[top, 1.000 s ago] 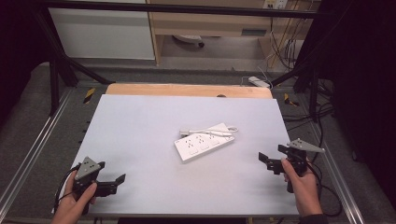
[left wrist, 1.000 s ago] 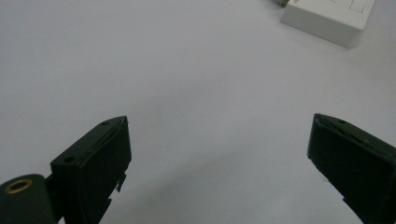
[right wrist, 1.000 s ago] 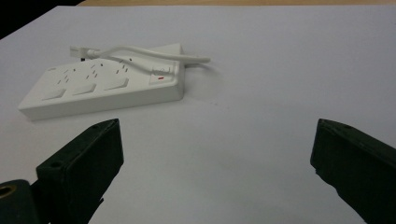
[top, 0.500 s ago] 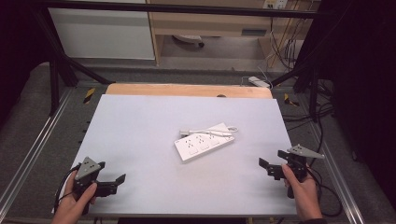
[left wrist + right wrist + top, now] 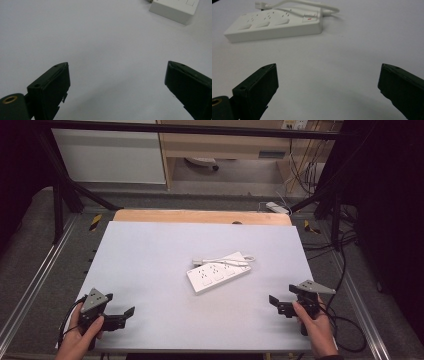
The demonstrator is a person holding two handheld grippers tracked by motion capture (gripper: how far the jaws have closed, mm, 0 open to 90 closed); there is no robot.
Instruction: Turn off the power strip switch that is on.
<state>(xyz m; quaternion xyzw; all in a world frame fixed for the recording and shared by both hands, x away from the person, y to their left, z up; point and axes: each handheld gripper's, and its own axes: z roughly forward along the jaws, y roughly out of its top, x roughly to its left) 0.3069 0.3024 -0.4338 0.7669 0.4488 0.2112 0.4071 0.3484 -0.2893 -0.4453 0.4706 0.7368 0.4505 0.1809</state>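
Left gripper [image 5: 120,312]: near-left table [image 5: 150,250] corner, jaws spread wide, empty. Power strip [image 5: 218,272]: white, flat mid-table, cord [image 5: 225,262] coiled along its far side, well apart from both grippers. Right gripper [image 5: 281,303]: near-right edge, jaws spread wide, empty. Likely step: reach for strip; approach low, straddle its narrow width, avoid cord.

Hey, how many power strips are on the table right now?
1. The white power strip lies near the middle of the table, with its cord bundled along its far side. Both tongs are open and clear of it.
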